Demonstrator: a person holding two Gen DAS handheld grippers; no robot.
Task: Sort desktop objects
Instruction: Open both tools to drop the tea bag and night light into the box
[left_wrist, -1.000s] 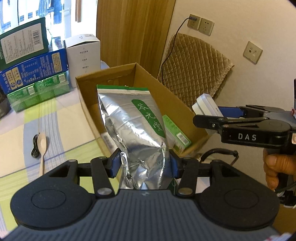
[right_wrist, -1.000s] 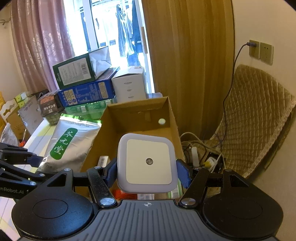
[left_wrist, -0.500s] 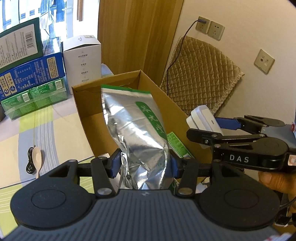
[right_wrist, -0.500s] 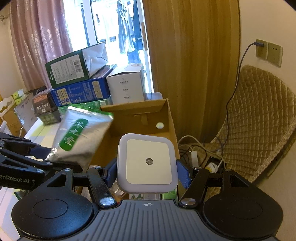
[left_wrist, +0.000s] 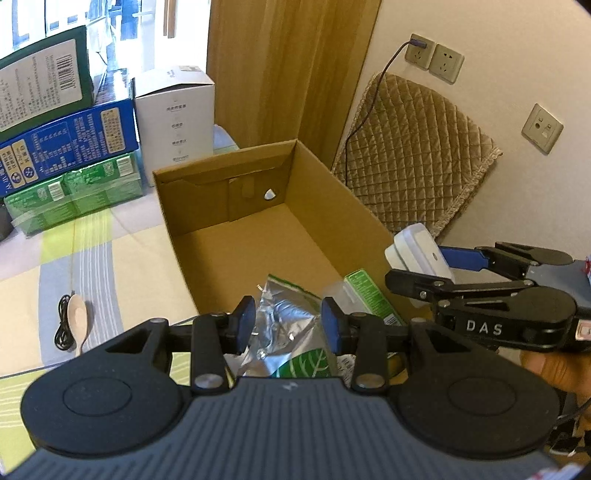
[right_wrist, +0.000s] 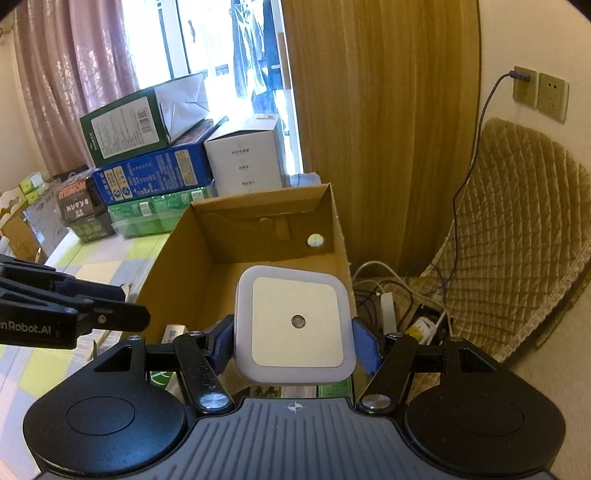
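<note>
The open cardboard box stands at the table's right edge. A silver foil bag with a green label lies crumpled in its near end, beside a small green carton. My left gripper hovers just above the bag, open, with nothing between its pads. My right gripper is shut on a white square night light, held over the box's near right corner. A hand holds it.
Stacked green and blue cartons and a white box stand behind the cardboard box. A spoon and a black cable lie on the striped tablecloth. A quilted cushion, wall sockets and a power strip are to the right.
The left gripper has let go of the foil bag, which has dropped from upright into the box. Both grippers have moved forward over the box; the right still holds the night light.
</note>
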